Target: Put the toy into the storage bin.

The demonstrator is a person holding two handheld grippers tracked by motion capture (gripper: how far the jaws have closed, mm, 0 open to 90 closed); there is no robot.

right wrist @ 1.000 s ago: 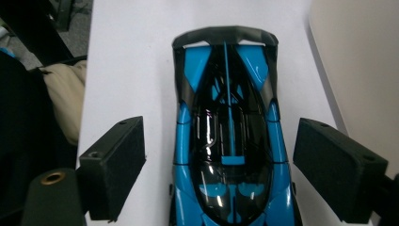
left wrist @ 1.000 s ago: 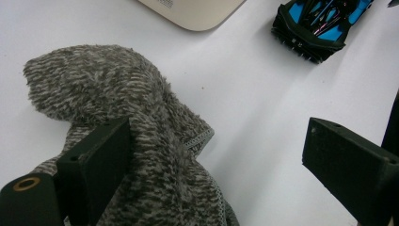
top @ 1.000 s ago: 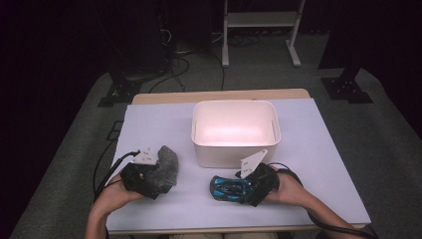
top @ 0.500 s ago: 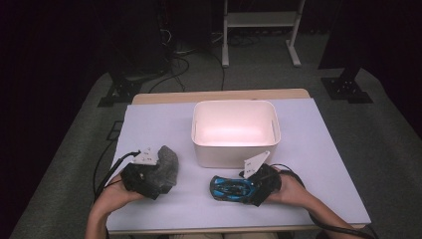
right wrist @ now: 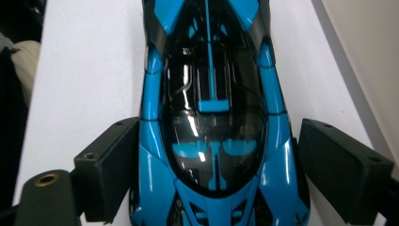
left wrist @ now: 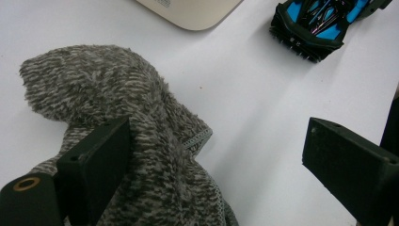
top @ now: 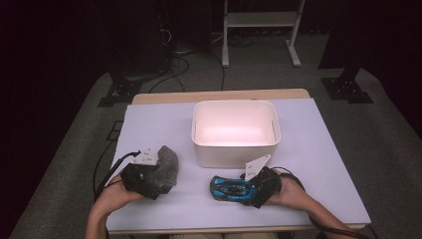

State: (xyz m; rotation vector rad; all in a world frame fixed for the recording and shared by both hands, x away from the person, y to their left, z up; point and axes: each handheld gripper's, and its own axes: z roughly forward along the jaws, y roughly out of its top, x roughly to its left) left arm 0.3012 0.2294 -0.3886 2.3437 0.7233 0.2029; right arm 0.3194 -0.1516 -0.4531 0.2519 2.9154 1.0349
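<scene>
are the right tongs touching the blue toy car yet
Cannot tell. In the right gripper view the right tongs straddle the blue toy car; one jaw sits against its side, the other looks slightly off.

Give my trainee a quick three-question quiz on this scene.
1. True or false: the blue toy car lies inside the white bin.
2. The left claw has one jaw against: A) the car B) the grey fuzzy cloth C) the bin?
3. Fill in: the jaws of the right claw flank the ____.
Key: 1 false, it is on the table. 2 B. 3 car.
</scene>
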